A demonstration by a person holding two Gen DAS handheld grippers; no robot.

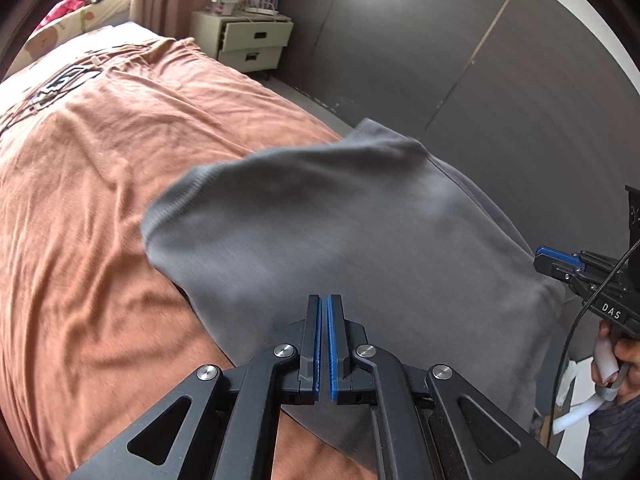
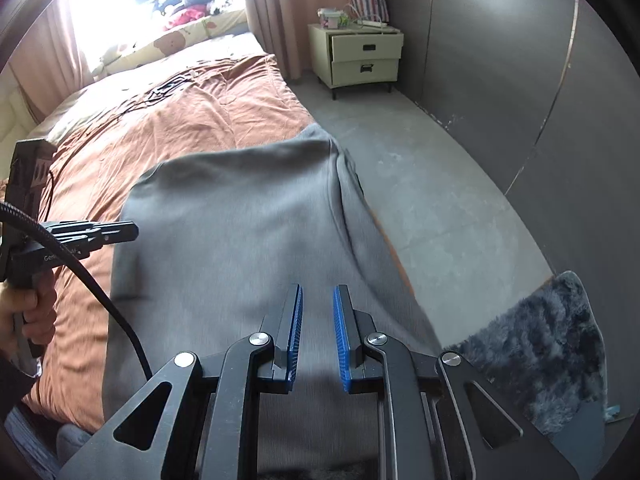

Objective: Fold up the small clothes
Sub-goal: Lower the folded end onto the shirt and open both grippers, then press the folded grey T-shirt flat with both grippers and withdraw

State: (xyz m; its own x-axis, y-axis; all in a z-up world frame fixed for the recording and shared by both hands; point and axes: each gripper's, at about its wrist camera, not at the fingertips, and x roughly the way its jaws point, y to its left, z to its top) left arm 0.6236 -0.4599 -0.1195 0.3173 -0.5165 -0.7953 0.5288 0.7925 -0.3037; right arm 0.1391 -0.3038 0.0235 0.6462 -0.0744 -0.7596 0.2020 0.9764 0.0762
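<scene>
Grey garment (image 1: 340, 232) lies centre frame, draped over the edge of the orange bedspread (image 1: 88, 184). Left gripper (image 1: 324, 300): fingers pressed together, apparently with no cloth between them, though blur limits certainty. Right gripper (image 2: 318, 292): fingers spread, above the garment.

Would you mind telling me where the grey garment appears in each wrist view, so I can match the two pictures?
Left wrist view: the grey garment fills the centre and lower right, just ahead of the left tongs, lying on the orange bedspread.
Right wrist view: the grey garment spans the centre, ahead of the right tongs, draping over the bed's edge.
Shared landmark: the cream nightstand by the curtain.
</scene>
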